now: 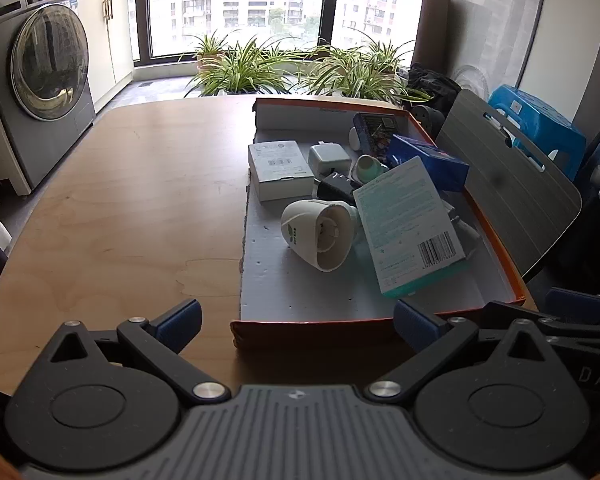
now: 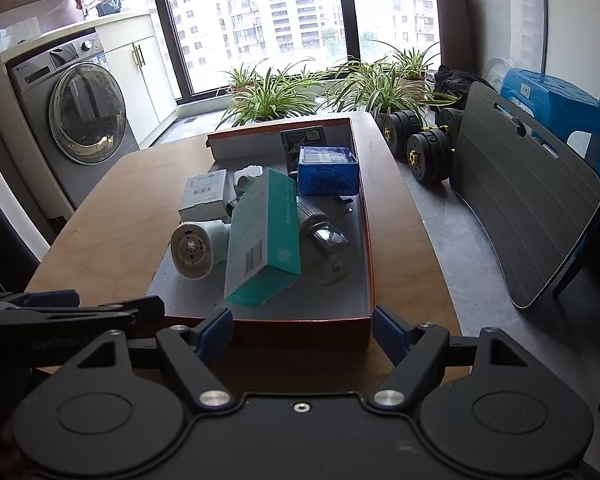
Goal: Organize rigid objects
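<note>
While on table: orange box (image 2: 366,240) | holds teal carton (image 2: 266,236), blue case (image 2: 328,172)

Place: I read this as a lived-in flat, a utility or balcony-side room.
Laundry: I see a front-loading washing machine (image 1: 46,80) built in under a counter, beside cream cabinets (image 1: 110,36) with brass handles.
Windows: tall dark-framed windows (image 2: 256,20) look out on apartment blocks, so we sit high up.
Greenery: a row of potted spider plants (image 1: 300,68) lines the sill.
Furniture: a rounded wooden table (image 1: 120,208) and a grey chair back (image 2: 528,216).
Household clutter: I spot dumbbells (image 2: 420,148) on the floor and a blue plastic stool (image 2: 560,108).
</note>
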A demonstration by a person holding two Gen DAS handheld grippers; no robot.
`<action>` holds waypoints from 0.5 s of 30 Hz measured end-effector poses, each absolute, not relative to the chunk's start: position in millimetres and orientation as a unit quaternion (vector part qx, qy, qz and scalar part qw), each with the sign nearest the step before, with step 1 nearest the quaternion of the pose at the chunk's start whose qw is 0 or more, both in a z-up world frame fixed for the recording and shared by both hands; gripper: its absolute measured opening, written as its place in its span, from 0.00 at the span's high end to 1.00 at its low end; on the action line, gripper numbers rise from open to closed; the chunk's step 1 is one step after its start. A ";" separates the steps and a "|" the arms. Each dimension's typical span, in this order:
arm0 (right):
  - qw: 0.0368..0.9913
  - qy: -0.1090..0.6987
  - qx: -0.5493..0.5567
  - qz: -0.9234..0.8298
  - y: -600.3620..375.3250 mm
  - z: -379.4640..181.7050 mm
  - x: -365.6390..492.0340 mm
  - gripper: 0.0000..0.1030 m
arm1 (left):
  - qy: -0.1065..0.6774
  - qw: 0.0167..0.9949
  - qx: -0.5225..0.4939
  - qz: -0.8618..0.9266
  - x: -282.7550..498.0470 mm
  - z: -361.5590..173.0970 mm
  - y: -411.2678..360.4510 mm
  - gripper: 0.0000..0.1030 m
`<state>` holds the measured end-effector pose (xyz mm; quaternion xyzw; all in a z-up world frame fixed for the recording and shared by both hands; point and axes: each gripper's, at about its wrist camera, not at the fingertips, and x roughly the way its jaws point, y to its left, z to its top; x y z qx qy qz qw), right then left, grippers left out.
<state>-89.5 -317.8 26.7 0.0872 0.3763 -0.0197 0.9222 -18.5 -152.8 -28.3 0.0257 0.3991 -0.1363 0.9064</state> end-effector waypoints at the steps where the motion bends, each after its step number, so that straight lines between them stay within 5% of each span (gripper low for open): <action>1: 0.922 0.377 0.087 -0.019 -317.8 26.3 -89.0 0.12 | 0.399 0.906 0.026 -0.137 -18.5 -28.3 -152.7 0.00; 15: 0.921 0.379 0.084 -0.012 -315.4 23.8 -82.9 0.12 | 0.404 0.905 0.025 -0.128 -15.3 -33.1 -152.4 0.00</action>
